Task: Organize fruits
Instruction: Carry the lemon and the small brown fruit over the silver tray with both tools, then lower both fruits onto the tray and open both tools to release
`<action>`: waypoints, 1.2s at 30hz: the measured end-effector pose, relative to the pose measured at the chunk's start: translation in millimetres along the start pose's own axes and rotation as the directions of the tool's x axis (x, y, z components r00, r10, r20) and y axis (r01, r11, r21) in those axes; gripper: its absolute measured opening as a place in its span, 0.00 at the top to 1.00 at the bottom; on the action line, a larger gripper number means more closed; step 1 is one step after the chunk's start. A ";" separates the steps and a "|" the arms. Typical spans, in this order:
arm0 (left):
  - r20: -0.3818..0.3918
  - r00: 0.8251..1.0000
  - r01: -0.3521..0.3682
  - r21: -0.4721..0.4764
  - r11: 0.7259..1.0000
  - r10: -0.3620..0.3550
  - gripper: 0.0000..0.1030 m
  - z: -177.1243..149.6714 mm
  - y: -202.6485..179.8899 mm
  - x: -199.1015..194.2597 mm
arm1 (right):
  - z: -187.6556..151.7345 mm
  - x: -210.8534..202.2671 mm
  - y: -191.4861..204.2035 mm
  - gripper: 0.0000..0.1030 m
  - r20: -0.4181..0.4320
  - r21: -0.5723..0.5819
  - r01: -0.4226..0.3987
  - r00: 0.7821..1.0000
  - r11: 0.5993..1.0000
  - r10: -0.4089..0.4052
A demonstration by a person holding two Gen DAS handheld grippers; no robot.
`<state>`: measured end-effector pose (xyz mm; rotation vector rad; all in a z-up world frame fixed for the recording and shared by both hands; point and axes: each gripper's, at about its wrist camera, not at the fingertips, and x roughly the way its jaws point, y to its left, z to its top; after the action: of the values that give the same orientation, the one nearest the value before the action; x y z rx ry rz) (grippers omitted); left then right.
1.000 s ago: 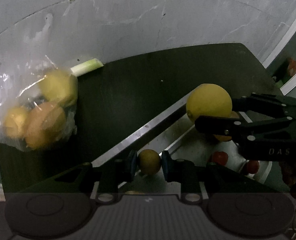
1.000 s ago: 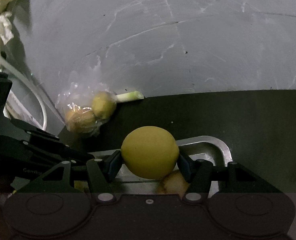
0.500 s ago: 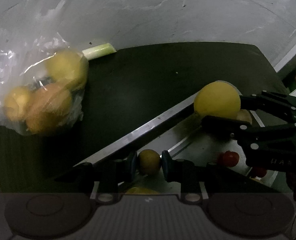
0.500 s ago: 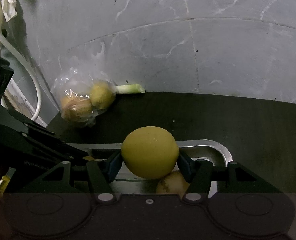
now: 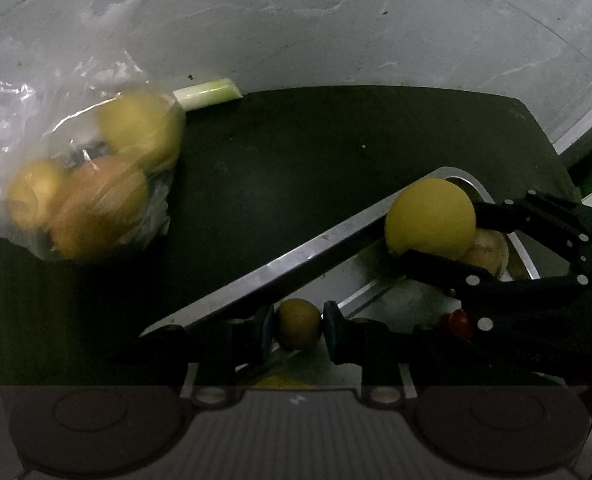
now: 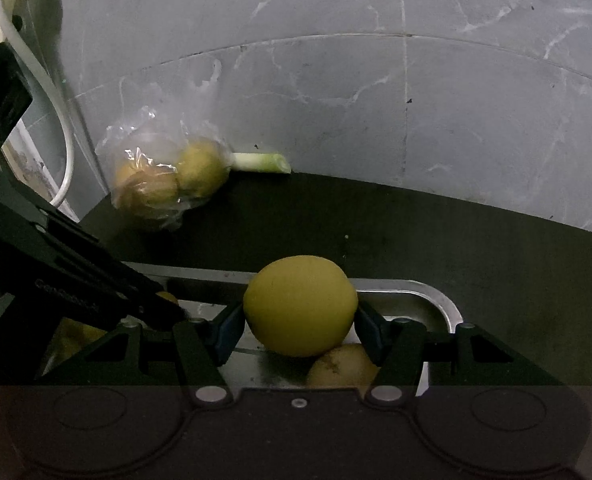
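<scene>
My left gripper (image 5: 298, 323) is shut on a small brownish-yellow fruit (image 5: 299, 323), held over the steel tray (image 5: 296, 264). My right gripper (image 6: 299, 320) is shut on a large yellow lemon (image 6: 300, 305), seen from the left wrist as lemon (image 5: 431, 218) above the tray's far corner. A pale spotted fruit (image 6: 342, 365) lies in the tray just under the lemon, also visible as spotted fruit (image 5: 490, 251). Small red fruits (image 5: 458, 320) rest in the tray by the right gripper's arm. A clear plastic bag of yellow and orange fruit (image 5: 92, 188) lies on the dark counter at left, bag (image 6: 164, 184).
A green leek stalk (image 5: 208, 94) pokes out behind the bag against the grey marble wall, stalk (image 6: 262, 162). The dark counter (image 5: 304, 160) runs between bag and tray. A white hose (image 6: 52, 96) hangs at the far left. The left gripper's body (image 6: 68, 272) crosses the tray's left side.
Both grippers have shifted left and forward, keeping their fruits; the bag looms larger in the left wrist view and the lemon sits lower over the tray corner.
</scene>
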<state>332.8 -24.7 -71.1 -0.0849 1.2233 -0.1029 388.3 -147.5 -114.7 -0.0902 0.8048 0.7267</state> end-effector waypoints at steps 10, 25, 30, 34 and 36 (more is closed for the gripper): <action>0.004 1.000 -0.007 -0.006 1.000 0.007 0.65 -1.9 -0.6 1.2 | -2.8 -2.8 2.3 0.33 0.013 0.005 0.023 1.000 1.000 -0.023; 0.078 0.997 -0.024 0.003 1.000 0.024 0.25 -10.0 -3.0 -19.0 | -11.7 -15.9 -0.1 0.18 0.063 0.041 0.093 0.993 0.995 -0.096; 0.121 0.992 -0.038 0.012 0.999 0.036 0.15 -14.9 -3.5 -31.2 | -13.1 -24.1 -4.9 0.13 0.088 0.075 0.121 0.988 0.990 -0.127; 0.154 0.986 -0.060 0.008 0.998 0.058 0.05 -20.8 -3.2 -40.3 | -13.3 -30.9 -6.4 0.08 0.106 0.095 0.134 0.984 0.986 -0.144; 0.168 0.984 -0.068 0.010 0.998 0.065 0.05 -23.1 -2.9 -43.7 | -13.5 -33.5 -6.6 0.07 0.120 0.108 0.138 0.981 0.985 -0.151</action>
<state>296.2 -22.4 -37.8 -0.0384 1.0557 -0.0458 368.4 -175.8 -102.6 -0.0124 0.7022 0.5483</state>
